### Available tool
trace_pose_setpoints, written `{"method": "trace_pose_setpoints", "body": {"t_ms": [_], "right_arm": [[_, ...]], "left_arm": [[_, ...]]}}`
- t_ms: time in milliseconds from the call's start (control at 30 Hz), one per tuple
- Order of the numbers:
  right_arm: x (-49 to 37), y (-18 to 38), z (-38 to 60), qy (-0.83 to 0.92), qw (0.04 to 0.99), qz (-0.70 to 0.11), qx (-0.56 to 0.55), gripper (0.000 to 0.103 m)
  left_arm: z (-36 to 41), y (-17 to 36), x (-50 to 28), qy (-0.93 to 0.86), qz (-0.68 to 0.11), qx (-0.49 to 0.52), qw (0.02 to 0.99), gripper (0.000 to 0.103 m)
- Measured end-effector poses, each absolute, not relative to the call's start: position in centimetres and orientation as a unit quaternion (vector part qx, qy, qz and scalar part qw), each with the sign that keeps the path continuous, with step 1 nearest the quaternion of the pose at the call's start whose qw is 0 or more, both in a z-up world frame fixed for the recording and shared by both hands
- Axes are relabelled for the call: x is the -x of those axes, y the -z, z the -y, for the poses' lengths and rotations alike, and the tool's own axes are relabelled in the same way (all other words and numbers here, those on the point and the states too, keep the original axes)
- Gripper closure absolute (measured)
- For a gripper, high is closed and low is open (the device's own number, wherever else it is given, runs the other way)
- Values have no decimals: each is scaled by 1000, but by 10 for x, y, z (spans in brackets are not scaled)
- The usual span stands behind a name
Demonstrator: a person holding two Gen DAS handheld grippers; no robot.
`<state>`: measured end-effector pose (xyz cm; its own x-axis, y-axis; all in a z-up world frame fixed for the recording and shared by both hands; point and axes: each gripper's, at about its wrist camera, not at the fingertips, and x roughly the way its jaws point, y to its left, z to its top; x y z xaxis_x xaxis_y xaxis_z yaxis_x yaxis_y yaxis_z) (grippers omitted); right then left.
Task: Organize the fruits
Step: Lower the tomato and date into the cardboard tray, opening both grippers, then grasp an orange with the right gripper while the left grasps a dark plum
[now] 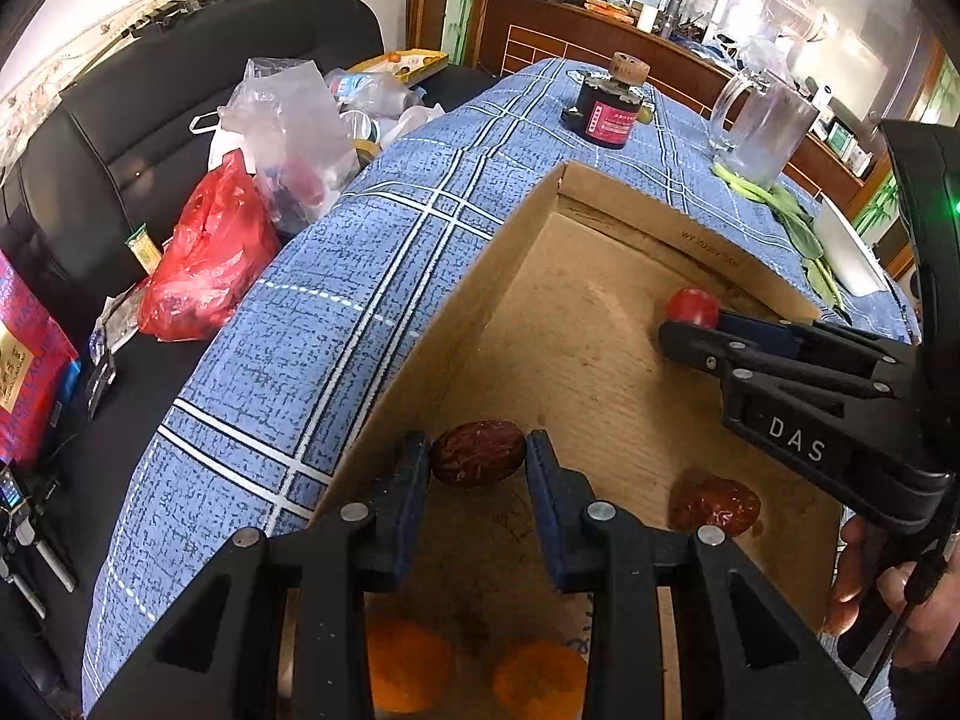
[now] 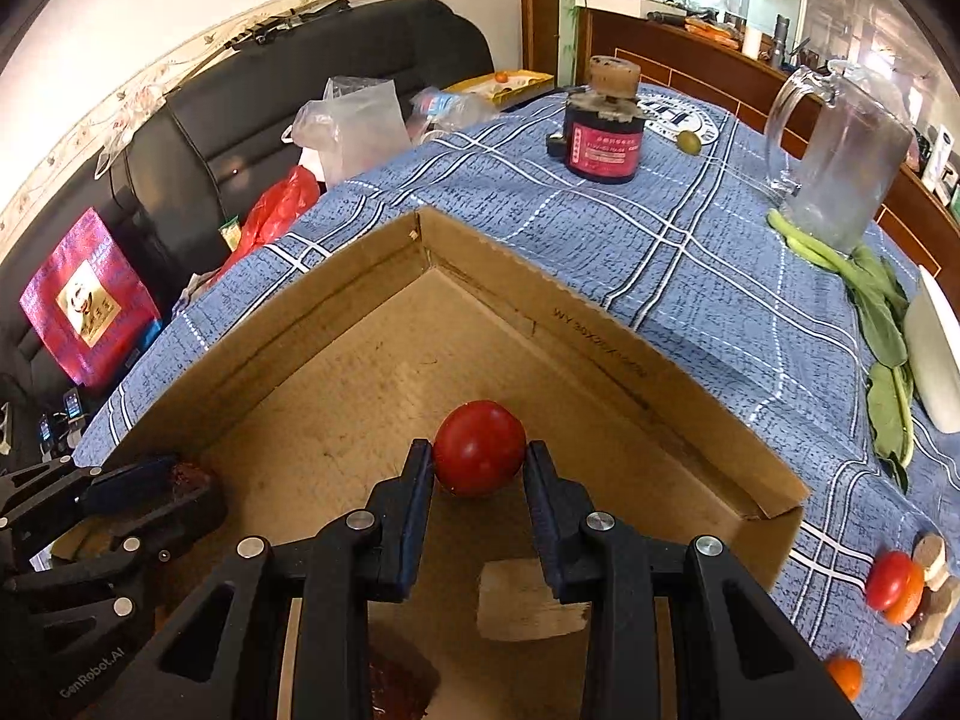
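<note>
A living room with a black sofa (image 1: 198, 78) piled with plastic bags sits behind a desk (image 2: 690, 276) covered in a blue checked cloth, and on that cloth an open, shallow cardboard box (image 2: 600, 324) serves as the collecting place for the fruit. The left gripper (image 1: 478, 462) is clenched on a wrinkled red date (image 1: 478, 461), its fingers (image 1: 414, 480) pressing the date from both sides above the near left part of the box, likely so it can be set down inside. The right gripper (image 2: 479, 462) grasps a small red tomato (image 2: 479, 447) the same way, held over the box floor toward the far corner; keeping the two well apart suggests each kind is meant to have its own spot. Already lying in the box are a second date (image 1: 714, 504) on the floor near the right wall and two orange fruits (image 1: 408, 666) at the near edge under the left gripper, which fits a sorting by type. Outside the box, on the cloth to the right, another tomato (image 2: 888, 579) touches an orange fruit beside some cork pieces (image 2: 930, 558), and one more orange fruit (image 2: 846, 675) lies close by, so I judge the job unfinished. A glass mug (image 2: 840, 150), a dark jar (image 2: 603, 132) with a cork stopper and leafy greens (image 2: 882, 324) stand farther back, well clear of the working area.
</note>
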<state>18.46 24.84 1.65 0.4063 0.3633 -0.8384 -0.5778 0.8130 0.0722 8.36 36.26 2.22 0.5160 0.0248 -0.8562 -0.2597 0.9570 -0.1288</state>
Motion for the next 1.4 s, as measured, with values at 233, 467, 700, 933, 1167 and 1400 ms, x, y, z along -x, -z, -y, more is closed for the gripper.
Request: {"method": "trace_pose_setpoints", "body": {"t_ms": [233, 467, 700, 933, 1167, 1400], "right_arm": [[-186, -15, -248, -279, 830, -468, 120, 65], [-183, -17, -241, -263, 836, -467, 122, 52], [-169, -30, -224, -251, 846, -456, 114, 40], [-143, -49, -202, -246, 861, -429, 115, 37], [-114, -60, -167, -245, 868, -421, 100, 37], [-85, -58, -108, -233, 871, -427, 69, 37]], "left_arm": [[-361, -21, -86, -85, -495, 114, 857, 67], [-357, -21, -78, -89, -500, 113, 854, 57], [-354, -29, -58, -103, -491, 111, 858, 44], [-347, -43, -34, -128, -466, 101, 870, 28], [-333, -54, -17, -147, -457, 97, 872, 28], [-295, -64, -9, -133, -451, 89, 878, 28]]}}
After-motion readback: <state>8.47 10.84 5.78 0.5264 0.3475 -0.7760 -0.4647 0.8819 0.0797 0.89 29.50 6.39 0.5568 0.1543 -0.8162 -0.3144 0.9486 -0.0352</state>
